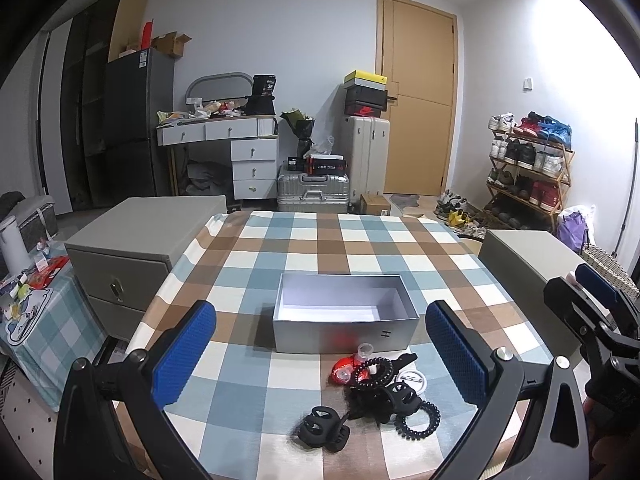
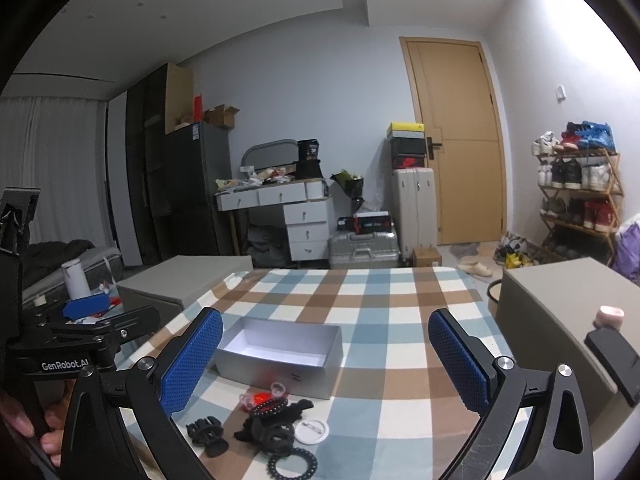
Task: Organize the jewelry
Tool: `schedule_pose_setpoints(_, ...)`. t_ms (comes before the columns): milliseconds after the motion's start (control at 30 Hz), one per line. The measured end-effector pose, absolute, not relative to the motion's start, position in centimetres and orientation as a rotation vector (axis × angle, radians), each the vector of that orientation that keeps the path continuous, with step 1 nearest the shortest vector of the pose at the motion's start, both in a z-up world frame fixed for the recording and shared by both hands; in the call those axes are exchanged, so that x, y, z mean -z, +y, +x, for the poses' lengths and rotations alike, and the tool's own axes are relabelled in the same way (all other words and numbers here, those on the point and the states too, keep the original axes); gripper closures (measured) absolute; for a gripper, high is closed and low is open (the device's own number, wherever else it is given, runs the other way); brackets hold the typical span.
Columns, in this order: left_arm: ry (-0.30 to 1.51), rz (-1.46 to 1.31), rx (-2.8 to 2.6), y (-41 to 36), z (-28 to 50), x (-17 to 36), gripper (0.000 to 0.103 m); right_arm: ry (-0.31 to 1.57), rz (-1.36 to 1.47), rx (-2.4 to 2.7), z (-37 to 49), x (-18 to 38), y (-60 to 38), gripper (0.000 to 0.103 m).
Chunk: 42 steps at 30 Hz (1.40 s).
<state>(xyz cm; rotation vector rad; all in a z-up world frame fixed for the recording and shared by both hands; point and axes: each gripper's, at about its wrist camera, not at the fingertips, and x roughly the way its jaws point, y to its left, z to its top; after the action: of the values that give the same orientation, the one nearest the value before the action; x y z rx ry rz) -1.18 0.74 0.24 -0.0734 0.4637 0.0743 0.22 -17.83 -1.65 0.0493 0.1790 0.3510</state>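
Observation:
An empty grey box [image 1: 344,334] [image 2: 280,364] with a white inside stands open on the checked tablecloth [image 1: 328,248]. In front of it lies a small heap: a black claw clip [image 1: 322,432] [image 2: 208,434], black spiral hair ties [image 1: 418,420] [image 2: 292,462], a red clip [image 1: 343,370] [image 2: 260,398], a white round badge [image 1: 412,380] [image 2: 311,430] and more black clips [image 1: 384,396] [image 2: 272,432]. My left gripper [image 1: 320,356] hangs open above the heap. My right gripper [image 2: 326,364] is open too, to the right of the heap. Neither holds anything.
Grey drawer cabinets [image 1: 132,256] [image 1: 532,256] flank the table on both sides. A low side table [image 1: 36,300] with clutter stands at the left. Suitcases [image 1: 316,192], a desk [image 1: 224,148], a shoe rack [image 1: 528,168] and a door [image 1: 416,96] lie beyond.

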Motion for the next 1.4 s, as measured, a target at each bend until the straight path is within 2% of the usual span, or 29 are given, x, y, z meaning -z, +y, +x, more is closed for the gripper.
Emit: schedule_pose_setpoints(1400, 0.494, -0.047, -0.060, 0.2, -0.8, 0.9, 0.001, 0.205, 0.027, -0.368, 0.2, 2.2, -17.8, 0.000)
